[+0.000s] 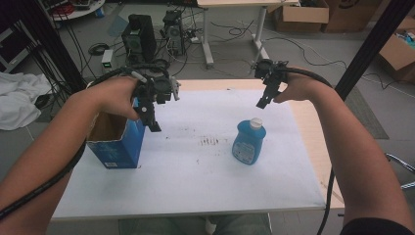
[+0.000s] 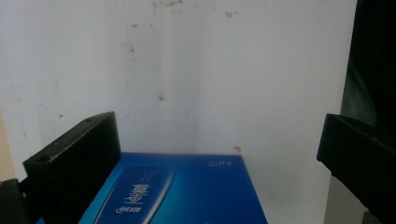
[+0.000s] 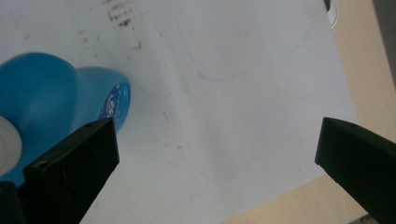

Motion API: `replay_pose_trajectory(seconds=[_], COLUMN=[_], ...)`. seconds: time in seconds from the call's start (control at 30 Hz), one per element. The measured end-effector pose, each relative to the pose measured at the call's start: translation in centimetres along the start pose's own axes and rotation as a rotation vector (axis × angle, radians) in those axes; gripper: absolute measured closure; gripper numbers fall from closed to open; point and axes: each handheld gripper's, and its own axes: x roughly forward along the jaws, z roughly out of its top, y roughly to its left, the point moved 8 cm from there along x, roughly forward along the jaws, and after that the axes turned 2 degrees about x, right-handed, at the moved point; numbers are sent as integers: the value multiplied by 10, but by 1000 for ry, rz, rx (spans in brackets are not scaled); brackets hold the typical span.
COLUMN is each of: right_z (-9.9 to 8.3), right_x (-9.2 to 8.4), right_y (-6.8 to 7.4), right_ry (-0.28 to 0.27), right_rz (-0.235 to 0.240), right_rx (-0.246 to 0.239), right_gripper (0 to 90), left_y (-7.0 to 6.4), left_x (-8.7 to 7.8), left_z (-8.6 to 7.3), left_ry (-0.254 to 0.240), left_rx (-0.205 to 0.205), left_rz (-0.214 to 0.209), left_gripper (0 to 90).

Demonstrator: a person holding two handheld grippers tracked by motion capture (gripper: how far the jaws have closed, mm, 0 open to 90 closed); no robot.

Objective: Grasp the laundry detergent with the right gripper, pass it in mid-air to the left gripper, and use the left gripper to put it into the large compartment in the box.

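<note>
A blue bottle (image 1: pixel 249 143) with a white cap stands upright right of the table's middle; it lies at the left of the right gripper view as the blue bottle (image 3: pixel 51 102). An open blue carton (image 1: pixel 117 142) stands at the table's left edge. My left gripper (image 1: pixel 153 123) hangs over the carton's right rim, open and holding nothing; in its own view the left gripper (image 2: pixel 219 154) looks down past the carton (image 2: pixel 182 191). My right gripper (image 1: pixel 262 102) hovers above and behind the bottle, open and apart from it; the right gripper (image 3: pixel 217 158) has bare table between its jaws.
A white sheet (image 1: pixel 195 161) covers most of the wooden table (image 1: pixel 313 132), with dark smudges near its middle. Beyond the far edge are computer towers (image 1: pixel 139 36), cables and another table's legs. Cardboard boxes (image 1: pixel 399 51) stand at the far right, white cloth (image 1: pixel 17 98) at the left.
</note>
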Motion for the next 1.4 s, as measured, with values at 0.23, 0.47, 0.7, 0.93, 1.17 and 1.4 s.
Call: replay_pose_trajectory(seconds=[0.23,0.47,0.7,0.93,1.17,1.4], right_z=[-16,-49,-92,-126,-135,-125], right_x=[-21,-33,-35,-12,21,50], right_y=[2,8,25,61,99,121], right_ry=[-217,-423,-614,-696,-763,-824], right_rz=[-38,-30,-15,2,46,35], right_rx=[63,151,234,250,228,230], right_gripper=[0,0,0,0,0,0], left_y=[-2,-6,-12,-16,-19,-21], left_x=[1,1,1,3,5,8], left_z=[-3,-7,-5,2,1,-2], left_ry=[10,-3,-2,-9,-15,-20], left_rx=[8,7,27,52,64,57], left_rz=[9,15,23,28,27,19], left_gripper=[1,1,1,1,1,1])
